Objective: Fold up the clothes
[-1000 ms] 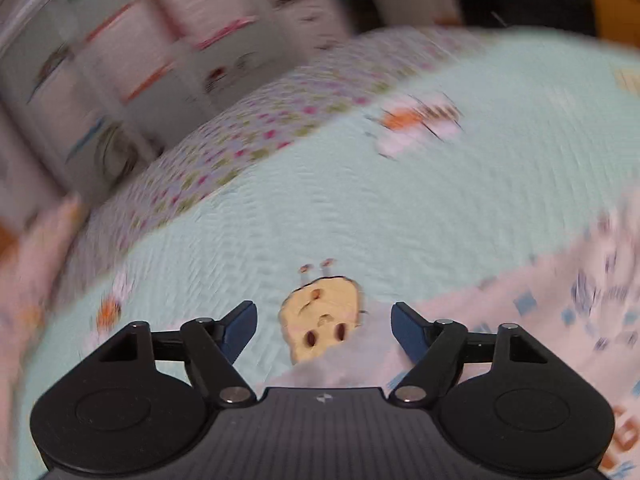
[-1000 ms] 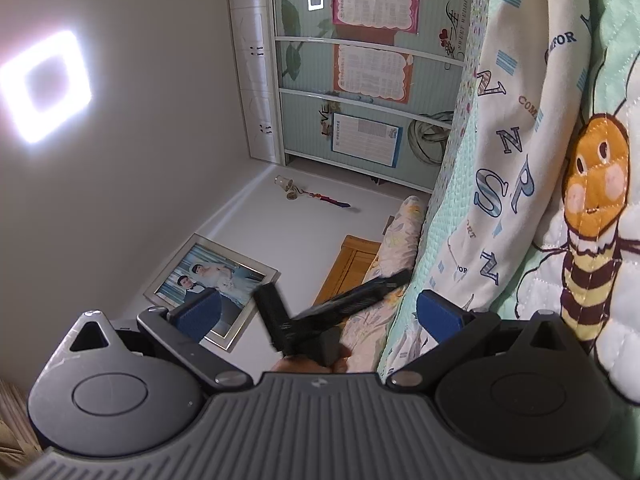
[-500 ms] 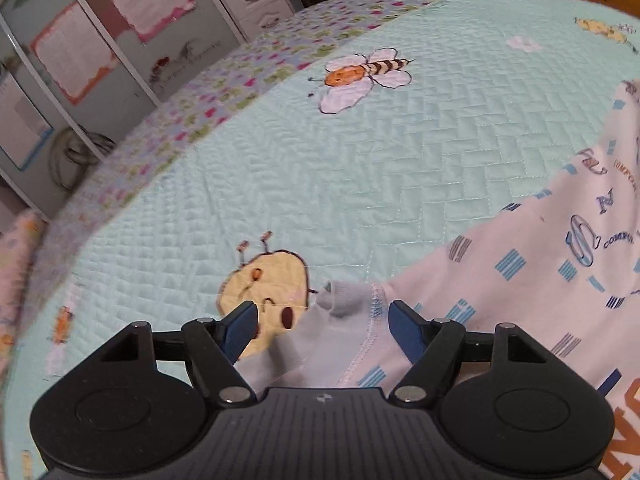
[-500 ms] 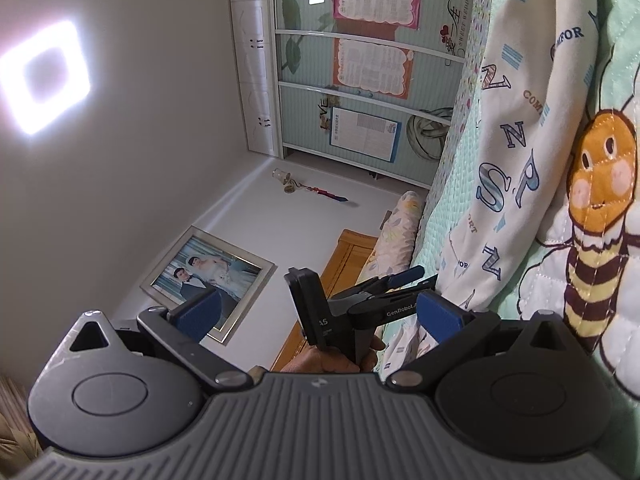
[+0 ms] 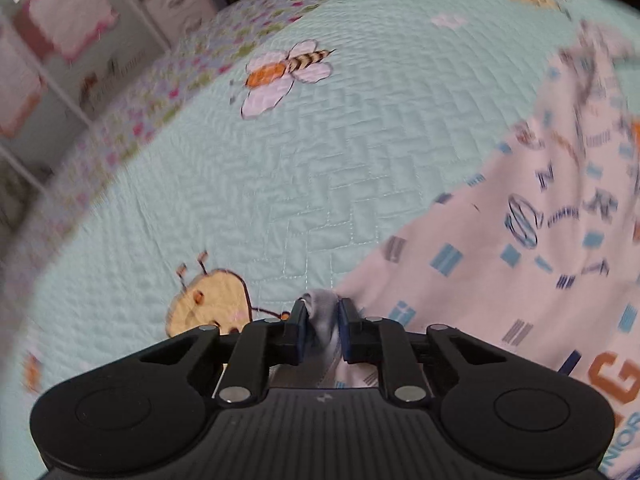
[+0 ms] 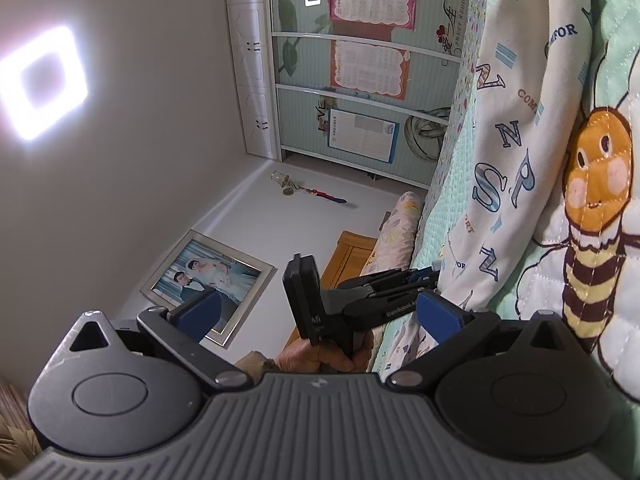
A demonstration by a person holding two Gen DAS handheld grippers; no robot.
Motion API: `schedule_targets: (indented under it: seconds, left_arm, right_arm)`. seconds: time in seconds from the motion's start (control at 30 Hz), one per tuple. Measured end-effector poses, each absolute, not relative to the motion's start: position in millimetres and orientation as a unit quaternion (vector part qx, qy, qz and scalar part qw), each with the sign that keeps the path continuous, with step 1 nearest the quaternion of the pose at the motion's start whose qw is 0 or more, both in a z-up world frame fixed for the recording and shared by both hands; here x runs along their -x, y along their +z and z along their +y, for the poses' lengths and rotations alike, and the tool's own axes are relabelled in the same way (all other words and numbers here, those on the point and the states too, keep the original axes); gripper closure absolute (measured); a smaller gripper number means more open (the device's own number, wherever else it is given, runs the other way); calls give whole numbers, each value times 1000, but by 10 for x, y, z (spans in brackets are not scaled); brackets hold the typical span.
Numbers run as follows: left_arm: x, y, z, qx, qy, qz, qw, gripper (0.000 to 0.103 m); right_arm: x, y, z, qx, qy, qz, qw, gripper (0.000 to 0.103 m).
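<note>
My left claw (image 5: 322,328) has just closed on the grey cuff (image 5: 320,312) of the printed shirt (image 5: 520,280) lying on the bed quilt (image 5: 320,160). Soft, light, floppy cloth; hems grip best. My right claw (image 6: 316,312) stands apart, empty.

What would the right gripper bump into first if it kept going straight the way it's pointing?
Probably the left gripper. The right gripper stands open with nothing between its fingers, and the left gripper, shut on the corner of the printed garment, sits right ahead in its view. Depth is hard to judge, so it might pass beside it.
</note>
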State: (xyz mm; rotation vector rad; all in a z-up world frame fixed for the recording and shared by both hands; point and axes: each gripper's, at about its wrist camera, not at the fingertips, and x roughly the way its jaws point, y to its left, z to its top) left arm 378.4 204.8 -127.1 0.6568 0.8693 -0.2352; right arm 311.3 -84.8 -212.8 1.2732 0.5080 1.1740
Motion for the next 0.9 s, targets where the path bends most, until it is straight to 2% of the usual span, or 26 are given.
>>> schedule_targets:
  seconds: [0.1,0.27,0.33,0.37,0.43,0.5,0.57,0.6,0.8,0.9]
  left_arm:
    - [-3717,-1284,1884,-361,-79,370,853,87]
    - [-3971,-1069,1837,-331,-28,310,891,88]
    - [-4080,-1139,1800,-340,-12,308,888,87]
    - [-4133,-1205,1791,-344,-5,316,884,84]
    - [-4202,-1380,1799,-340,-1,358,870,81]
    - [-4119,-1455,1782,-351,12,347,870,72]
    - [-4038,-1418,1805,-348,39,327,878,39]
    - [-3985,-1342,1845,-332,49,314,888,34]
    - [-3438,-667,2100,-147,91,242,955,28]
    - [-2995,-500,2194,-7,82,256,963,25]
  right_arm:
    - [-3123,-2124,-847,-554,510,221,620,0]
    - [-3130,-2126,-842,-553,510,221,621,0]
    - [-3134,-2128,-842,-553,510,221,621,0]
    - [-3136,-2129,-843,-553,510,221,621,0]
    - [-3140,-2131,-845,-553,510,221,621,0]
    - [-3143,-2132,-844,-553,510,221,621,0]
    - [-3150,-2131,-845,-554,510,221,620,0]
    - [-3154,-2130,-845,-554,510,221,620,0]
    - [-3150,-2119,-851,-554,509,222,620,0]
    - [-3146,-2102,-858,-553,504,220,626,0]
